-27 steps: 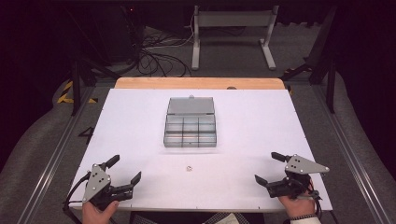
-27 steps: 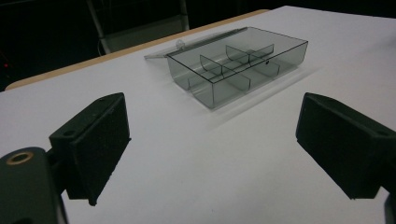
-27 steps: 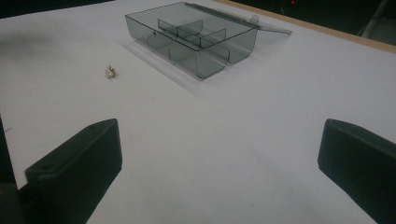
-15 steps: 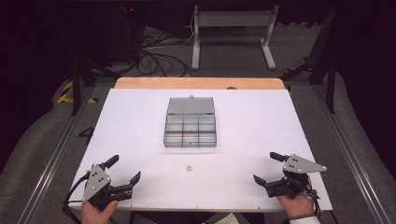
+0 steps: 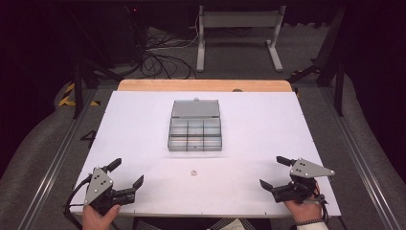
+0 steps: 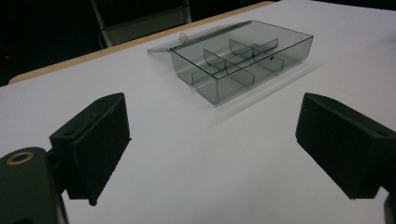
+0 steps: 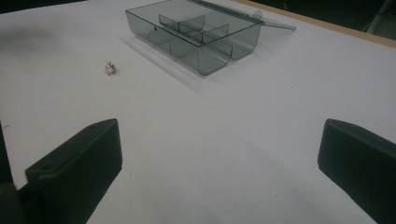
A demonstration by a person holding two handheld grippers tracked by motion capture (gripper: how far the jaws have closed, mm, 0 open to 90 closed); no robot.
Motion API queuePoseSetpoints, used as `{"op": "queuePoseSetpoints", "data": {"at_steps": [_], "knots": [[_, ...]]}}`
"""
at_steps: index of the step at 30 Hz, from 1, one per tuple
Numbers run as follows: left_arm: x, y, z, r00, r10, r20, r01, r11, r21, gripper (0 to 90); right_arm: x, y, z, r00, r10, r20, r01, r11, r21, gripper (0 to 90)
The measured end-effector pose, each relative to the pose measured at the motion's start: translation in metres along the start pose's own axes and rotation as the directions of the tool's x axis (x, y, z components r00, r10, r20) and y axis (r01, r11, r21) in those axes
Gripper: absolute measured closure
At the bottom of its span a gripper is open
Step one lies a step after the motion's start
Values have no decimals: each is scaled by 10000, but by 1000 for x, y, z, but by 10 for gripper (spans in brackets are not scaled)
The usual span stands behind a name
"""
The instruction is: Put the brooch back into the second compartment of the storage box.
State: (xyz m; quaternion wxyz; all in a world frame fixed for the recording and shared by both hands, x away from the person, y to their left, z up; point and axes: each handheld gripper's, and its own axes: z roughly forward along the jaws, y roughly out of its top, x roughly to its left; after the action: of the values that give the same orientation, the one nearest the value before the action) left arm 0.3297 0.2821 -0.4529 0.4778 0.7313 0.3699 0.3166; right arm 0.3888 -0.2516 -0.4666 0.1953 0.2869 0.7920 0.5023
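1. Fingers of the left gripper point(image 5: 128, 173) stand wide apart with nothing between them; the gripper sits at the near left corner of the white surface point(image 5: 143, 124), held in a hand point(image 5: 98, 216) that comes in from the bottom edge
2. Fingers of the right gripper point(image 5: 275, 172) are likewise spread wide and hold nothing; this gripper sits at the near right corner, well apart from the left one
3. Between the two grippers, near the middle of the surface's near half, lies a small pale object point(image 5: 194, 172), too small to make out in the high view; in the right gripper view it looks like a tiny knobbly, light-coloured piece point(image 7: 110, 68), lying alone on the bare surface
4. Beyond it, at the centre of the surface, stands a clear grey compartment box point(image 5: 195, 134), its lid point(image 5: 195, 108) folded open and lying flat behind it
5. Dividers split the box into several compartments; a small dark speck shows on one inner wall point(image 6: 271, 59)
6. Both grippers point toward the box, and neither touches the small object or the box
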Motion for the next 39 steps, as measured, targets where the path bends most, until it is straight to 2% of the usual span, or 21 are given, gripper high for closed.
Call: {"op": "queuePoseSetpoints", "data": {"at_steps": [1, 18, 26, 35, 37, 38, 39], "knots": [[1, 1, 0, 9999, 98, -24, -98, 9999, 24, 104, 0, 0, 0, 10000, -7, -8, 7, 10000, -5, 5], [0, 21, 11, 9993, 64, 358, -78, 9992, 391, 109, 1, 0, 1, 9999, 11, -100, -11, 10000, 32, 5], [-2, 32, 18, 9978, 43, 664, -71, 9991, 411, 112, 1, 0, 2, 9999, -4, -166, 5, 10000, 69, 5], [-10, 44, 29, 9944, 190, 1037, -245, 9984, 515, 114, 1, 0, 2, 9997, 3, -232, -2, 10000, 75, 5], [-10, 46, 30, 9937, 179, 1110, -238, 9984, 522, 114, 1, 0, 2, 9997, 19, -254, -17, 10000, 56, 5], [-11, 47, 32, 9930, 43, 1183, -103, 9987, 500, 114, 2, 0, 2, 9997, -10, -225, 12, 10000, 91, 5], [-13, 50, 34, 9921, 144, 1249, -205, 9986, 480, 115, 2, 0, 2, 9997, -14, -230, 16, 10000, 99, 5]]}}
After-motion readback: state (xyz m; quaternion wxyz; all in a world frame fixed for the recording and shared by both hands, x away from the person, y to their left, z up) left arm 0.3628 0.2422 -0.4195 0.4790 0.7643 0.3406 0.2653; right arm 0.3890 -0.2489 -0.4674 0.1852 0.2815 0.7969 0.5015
